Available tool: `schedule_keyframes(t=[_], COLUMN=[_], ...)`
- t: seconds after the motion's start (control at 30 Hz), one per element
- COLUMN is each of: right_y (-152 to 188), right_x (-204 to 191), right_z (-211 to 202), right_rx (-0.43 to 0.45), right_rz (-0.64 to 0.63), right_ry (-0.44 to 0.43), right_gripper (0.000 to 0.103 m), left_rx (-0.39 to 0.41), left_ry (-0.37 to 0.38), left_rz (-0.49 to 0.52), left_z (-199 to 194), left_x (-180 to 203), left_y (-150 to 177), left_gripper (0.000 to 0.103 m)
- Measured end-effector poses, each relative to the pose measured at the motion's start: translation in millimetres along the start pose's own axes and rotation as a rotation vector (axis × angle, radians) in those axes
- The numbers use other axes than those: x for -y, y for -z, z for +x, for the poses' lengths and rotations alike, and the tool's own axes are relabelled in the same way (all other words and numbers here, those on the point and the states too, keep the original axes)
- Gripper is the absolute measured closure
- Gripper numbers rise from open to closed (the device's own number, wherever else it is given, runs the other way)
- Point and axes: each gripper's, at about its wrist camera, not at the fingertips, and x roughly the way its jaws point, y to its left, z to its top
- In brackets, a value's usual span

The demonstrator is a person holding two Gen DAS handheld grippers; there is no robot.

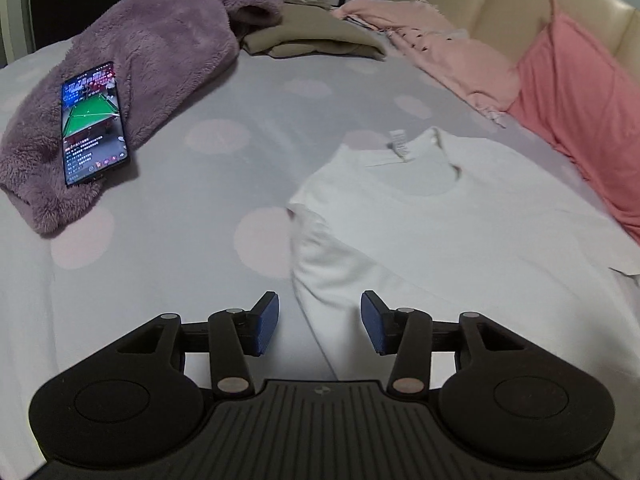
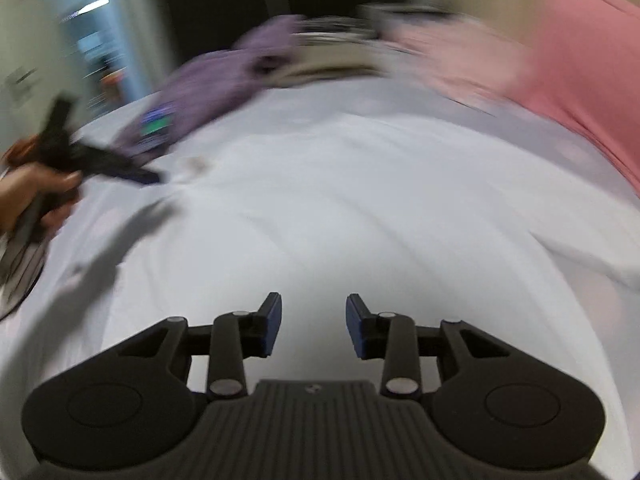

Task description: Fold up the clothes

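A white T-shirt (image 1: 440,220) lies flat on the bed, collar and label away from me. My left gripper (image 1: 319,322) is open and empty, hovering just above the shirt's left side edge below the sleeve. In the blurred right wrist view the shirt (image 2: 320,208) fills the middle. My right gripper (image 2: 314,324) is open and empty above the shirt's lower part. The left gripper (image 2: 132,174), held by a hand, shows at the far left of that view near the shirt's edge.
A phone (image 1: 93,122) with a lit screen rests on a purple fleece garment (image 1: 152,60) at the left. A folded khaki garment (image 1: 316,32) and pink clothes (image 1: 448,52) lie at the back. A coral pillow (image 1: 576,112) lines the right. The bedsheet (image 1: 180,240) is pale with pink dots.
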Motion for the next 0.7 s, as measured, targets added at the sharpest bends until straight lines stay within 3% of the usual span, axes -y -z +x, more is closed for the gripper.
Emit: schedule_keyframes(t=[0.1, 0.33, 0.37, 0.43, 0.5, 0.7], right_y=[-32.0, -101.2, -107.2, -111.7, -114.0, -108.2], right_x=[-10.0, -34.1, -39.7, -51.0, -59.5, -67.5], right_z=[60.1, 171.7, 183.4, 195.3, 203.5, 196.6], right_rx=[-0.002, -0.03, -0.034, -0.035, -0.03, -0.02], right_rz=[-0.118, -0.14, -0.138, -0.137, -0.132, -0.13], right_ry=[-0.109, -0.287, -0.296, -0.287, -0.287, -0.305], right_gripper=[0.062, 0.062, 0.062, 0.062, 0.062, 0.062], left_rx=[0.009, 0.014, 0.013, 0.011, 0.002, 0.028], left_ry=[-0.03, -0.047, -0.05, -0.087, -0.157, -0.17], left_rz=[0.01, 0.026, 0.027, 0.032, 0.027, 0.065], left_z=[11.5, 35.9, 37.8, 43.3, 53.0, 59.4], left_x=[-15.6, -33.0, -34.8, -40.3, -46.6, -44.6], left_y=[-7.8, -24.1, -26.0, -29.0, -30.6, -32.4], left_gripper=[0.06, 0.06, 0.068, 0.092, 0.091, 0.086])
